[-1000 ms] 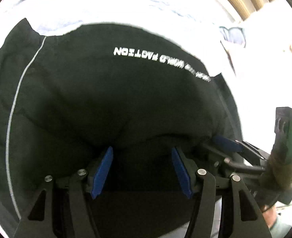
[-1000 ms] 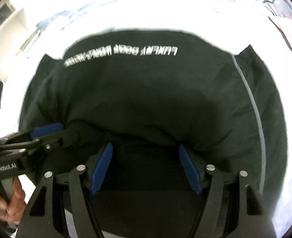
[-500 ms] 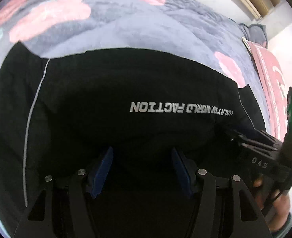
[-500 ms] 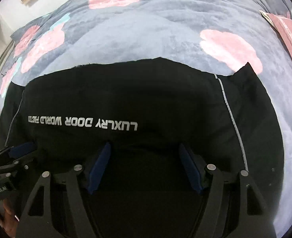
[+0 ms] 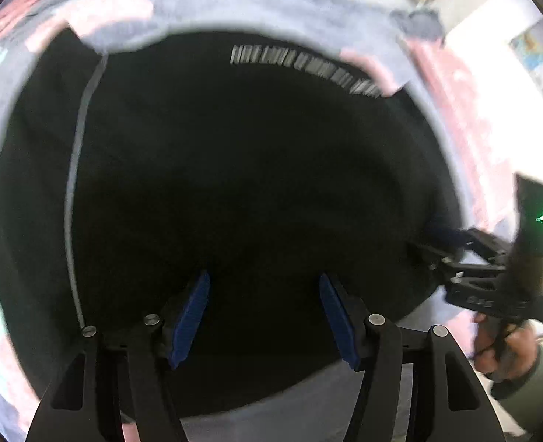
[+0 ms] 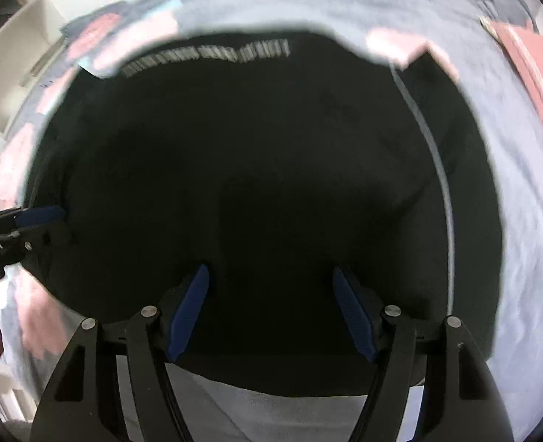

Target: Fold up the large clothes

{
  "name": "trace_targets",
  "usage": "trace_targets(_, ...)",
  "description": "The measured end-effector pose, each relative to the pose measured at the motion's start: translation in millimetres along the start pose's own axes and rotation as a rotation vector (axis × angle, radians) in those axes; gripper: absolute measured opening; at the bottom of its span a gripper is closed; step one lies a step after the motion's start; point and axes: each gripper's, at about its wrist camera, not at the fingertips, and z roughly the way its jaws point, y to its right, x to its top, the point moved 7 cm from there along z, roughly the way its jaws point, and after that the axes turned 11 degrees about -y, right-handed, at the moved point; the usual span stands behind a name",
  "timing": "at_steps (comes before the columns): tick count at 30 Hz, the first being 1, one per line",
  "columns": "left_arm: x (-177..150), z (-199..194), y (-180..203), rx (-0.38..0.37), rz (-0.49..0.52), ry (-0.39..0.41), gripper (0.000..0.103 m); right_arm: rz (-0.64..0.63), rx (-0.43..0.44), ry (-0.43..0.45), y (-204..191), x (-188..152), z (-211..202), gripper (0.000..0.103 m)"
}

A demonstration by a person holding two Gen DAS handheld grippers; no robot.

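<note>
Both the left gripper (image 5: pixel 264 313) and right gripper (image 6: pixel 271 309) gape wide over the black garment (image 5: pixel 234 184) lying on a grey, pink-flowered bedspread (image 6: pixel 529 221) beside pale walls.

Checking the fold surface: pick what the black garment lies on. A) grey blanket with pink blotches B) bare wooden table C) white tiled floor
A: the black garment is ringed by a grey blanket with pink blotches in both wrist views.

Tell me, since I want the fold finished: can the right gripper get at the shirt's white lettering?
Probably yes: the right gripper sits open over the black shirt, nothing between it and the lettering.
</note>
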Motion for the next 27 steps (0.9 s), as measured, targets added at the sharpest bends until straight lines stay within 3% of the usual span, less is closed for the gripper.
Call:
trace_targets(4, 6, 7, -5, 0.006, -0.048, 0.01, 0.064, 0.008, -0.031, -0.008, -3, 5, 11, 0.073)
trace_targets(11, -17, -48, -24, -0.024, -0.125, 0.1, 0.064, 0.076, 0.046, -0.025, 14, 2, -14, 0.074)
trace_targets(15, -18, -85, -56, 0.005, -0.219, 0.162, 0.064, 0.135, 0.07, -0.009, 28, 8, -33, 0.074)
trace_targets(20, -20, -117, -115, 0.062, -0.307, 0.21, 0.064, 0.157, -0.018, 0.068, 47, 18, -66, 0.079)
trace_targets(22, -16, -120, -137, 0.129, -0.355, 0.222, 0.064, 0.178, -0.06, 0.081, 68, 25, -71, 0.08)
trace_targets(27, -2, -105, -170, 0.023, -0.39, 0.174, 0.064, 0.268, -0.061, 0.062, 146, 22, -74, 0.08)
